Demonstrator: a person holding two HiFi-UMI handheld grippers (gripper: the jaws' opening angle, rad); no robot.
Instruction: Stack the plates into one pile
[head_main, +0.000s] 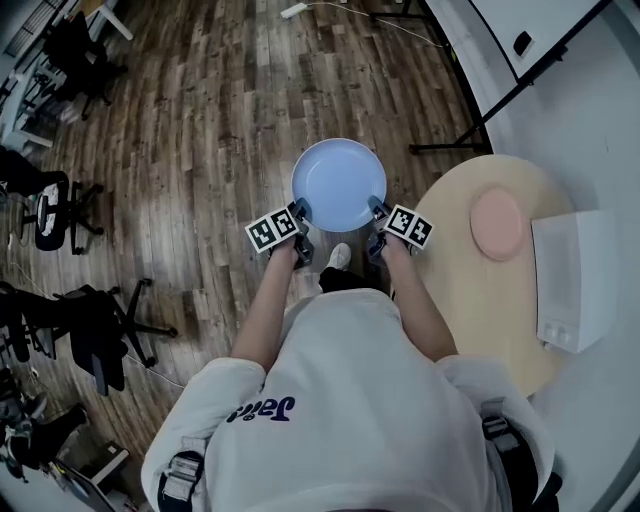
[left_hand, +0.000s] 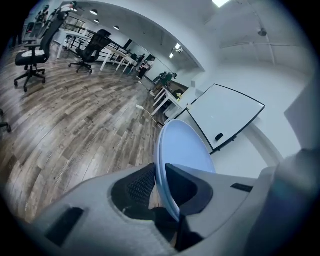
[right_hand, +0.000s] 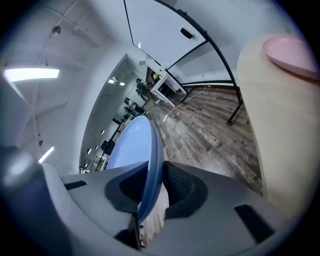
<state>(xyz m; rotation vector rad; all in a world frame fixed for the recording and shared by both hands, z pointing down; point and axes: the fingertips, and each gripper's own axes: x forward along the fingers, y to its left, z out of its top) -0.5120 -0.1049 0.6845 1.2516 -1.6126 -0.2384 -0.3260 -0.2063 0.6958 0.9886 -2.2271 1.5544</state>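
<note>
Head view showed blue plate (head_main: 338, 185) held in the air over the wood floor (head_main: 200, 150), just ahead of the person; left gripper (head_main: 300, 213) was clamped on its rim at 8 o'clock, right gripper (head_main: 378, 210) on the rim at 4 o'clock. Left gripper view had both jaws narrow and pressed on the thin plate edge; right gripper view showed the same, rim pinched between the pads. Pink plate (head_main: 497, 223) lay flat on the round table (head_main: 455, 300), at 3 o'clock from the blue plate and well apart; white box (head_main: 572, 280) sat beside it.

Likely step: carrying blue onto pink. To do it well: keep both grips even so the plate stays level; centre it over the pink plate before lowering; set it flat; let go both sides together, since a one-sided release could tip it.

Writing: dark print on the sweatshirt (head_main: 262, 408), upside down, not readable for sure; the gripper cubes carried only square markers; no brand seen on the plates.
</note>
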